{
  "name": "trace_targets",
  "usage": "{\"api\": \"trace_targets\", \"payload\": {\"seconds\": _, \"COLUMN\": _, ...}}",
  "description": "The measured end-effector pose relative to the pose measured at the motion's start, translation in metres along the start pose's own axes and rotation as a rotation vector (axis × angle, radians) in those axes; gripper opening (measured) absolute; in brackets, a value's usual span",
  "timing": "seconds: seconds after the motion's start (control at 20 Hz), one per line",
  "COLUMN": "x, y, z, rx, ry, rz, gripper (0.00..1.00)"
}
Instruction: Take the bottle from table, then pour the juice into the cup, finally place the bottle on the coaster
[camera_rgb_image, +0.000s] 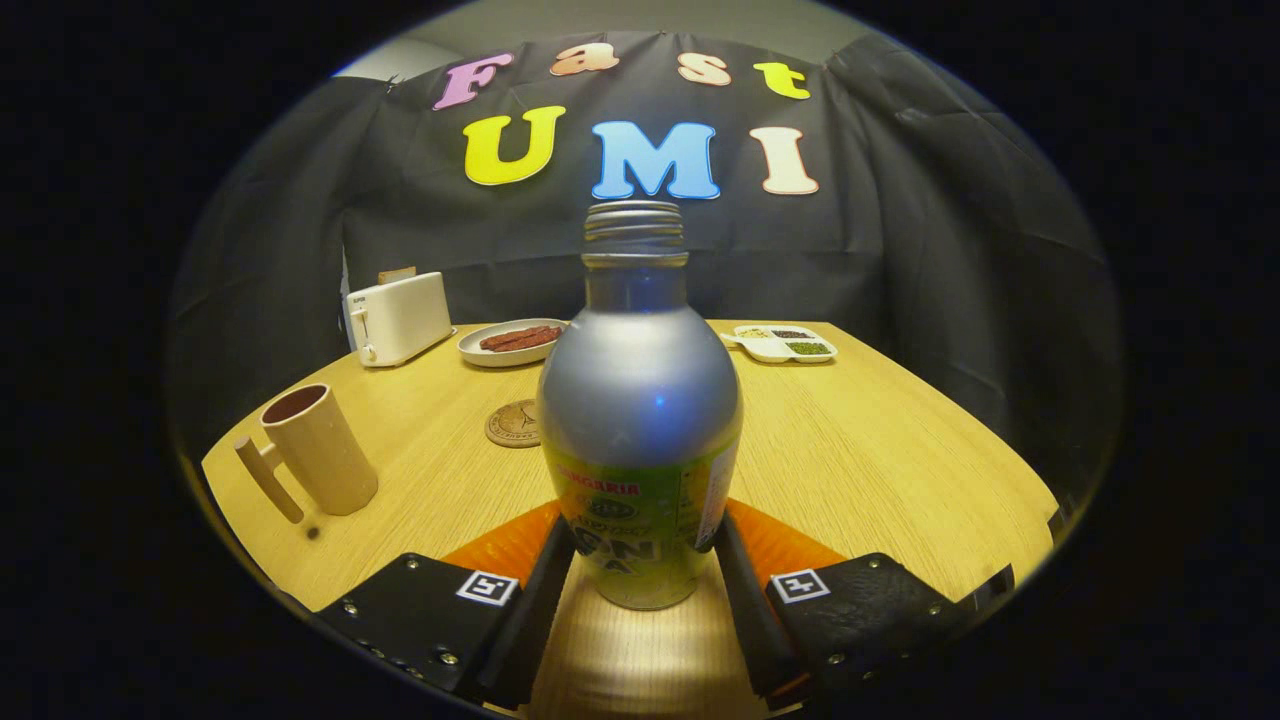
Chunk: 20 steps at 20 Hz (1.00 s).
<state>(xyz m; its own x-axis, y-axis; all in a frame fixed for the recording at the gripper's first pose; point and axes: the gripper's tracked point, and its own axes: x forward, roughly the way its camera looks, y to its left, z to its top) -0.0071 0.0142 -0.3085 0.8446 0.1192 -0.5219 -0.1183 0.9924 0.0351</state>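
The gripper (640, 570) holds the bottle (640, 420) upright between its fingers, both pressing its lower sides. Beyond them on the table (880, 450), the coaster (513, 423) lies just behind the bottle; the cup (318, 450) stands off to one side. Farther back sit a toaster (398, 318), a plate (512, 343) and a divided dish (782, 343).

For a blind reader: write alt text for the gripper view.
A capless bottle stands on the table between the tongs, whose fingers press its lower sides. Beyond it lie a coaster, a plate, a toaster and a tray; a cup stands beside the coaster.
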Motion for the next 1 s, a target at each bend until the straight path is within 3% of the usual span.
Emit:
{"api": "trace_targets", "payload": {"seconds": 0.6, "x": 0.006, "y": 0.008, "z": 0.035, "rx": -0.299, "ry": 0.04, "rz": -0.029, "gripper": 0.74}}
{"api": "trace_targets", "payload": {"seconds": 1.0, "x": 0.008, "y": 0.046, "z": 0.065, "rx": -0.551, "ry": 0.016, "rz": -0.015, "gripper": 0.74}}
